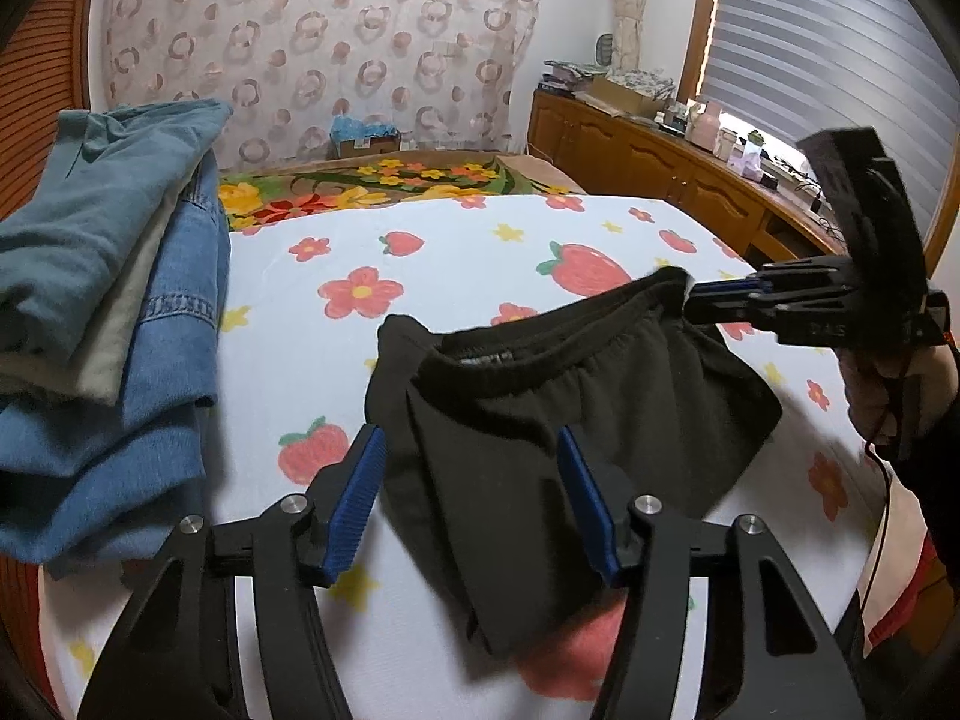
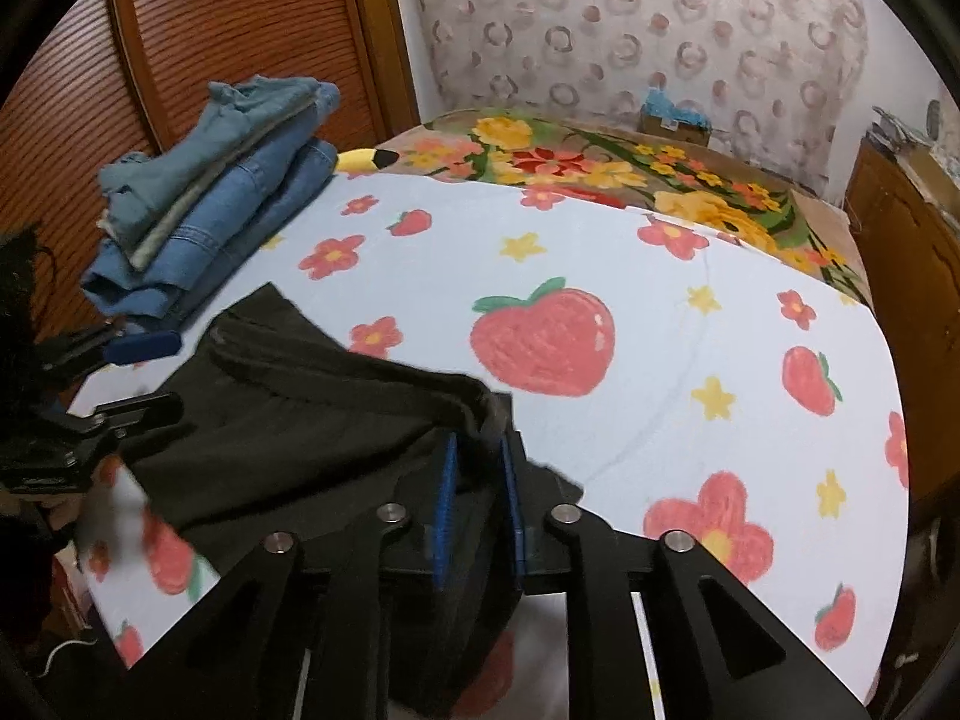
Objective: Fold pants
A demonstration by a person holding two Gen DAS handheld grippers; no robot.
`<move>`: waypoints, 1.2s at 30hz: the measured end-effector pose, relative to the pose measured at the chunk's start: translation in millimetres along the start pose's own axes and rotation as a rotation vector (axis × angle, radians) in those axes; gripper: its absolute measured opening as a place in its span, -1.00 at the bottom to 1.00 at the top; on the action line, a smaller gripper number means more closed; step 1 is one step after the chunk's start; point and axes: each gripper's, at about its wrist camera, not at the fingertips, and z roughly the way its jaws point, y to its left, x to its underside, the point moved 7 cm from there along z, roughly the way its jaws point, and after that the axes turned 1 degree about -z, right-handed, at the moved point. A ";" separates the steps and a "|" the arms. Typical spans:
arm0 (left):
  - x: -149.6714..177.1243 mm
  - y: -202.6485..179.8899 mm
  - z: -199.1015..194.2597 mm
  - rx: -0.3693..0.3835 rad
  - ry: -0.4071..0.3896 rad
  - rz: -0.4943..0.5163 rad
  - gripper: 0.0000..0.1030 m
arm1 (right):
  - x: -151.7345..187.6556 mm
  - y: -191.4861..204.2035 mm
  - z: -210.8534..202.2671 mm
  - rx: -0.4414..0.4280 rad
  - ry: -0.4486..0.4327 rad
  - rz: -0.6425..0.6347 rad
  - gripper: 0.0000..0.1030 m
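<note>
Black pants [image 1: 558, 414] hang bunched above the strawberry-print sheet [image 1: 456, 252], with the elastic waistband on top. My left gripper [image 1: 474, 450] is open; its blue pads stand on either side of the cloth without pinching it. My right gripper [image 1: 690, 300] comes in from the right and is shut on the waistband's far corner. In the right wrist view the right gripper [image 2: 477, 450] pinches the black pants [image 2: 288, 420] between its blue pads, and the left gripper [image 2: 150, 372] is open at the left beside the cloth.
A stack of folded jeans and tops [image 1: 102, 324] lies at the left on the bed, also in the right wrist view [image 2: 216, 180]. A floral blanket [image 1: 384, 180] lies beyond the sheet. A wooden cabinet [image 1: 660, 162] with clutter stands at the right, a slatted wooden door [image 2: 180, 48] at the left.
</note>
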 end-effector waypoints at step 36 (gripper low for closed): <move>43.2 -3.3 -21.4 0.025 -0.002 -0.052 -0.77 | 74.3 14.7 -57.0 -0.050 -0.027 0.077 -0.92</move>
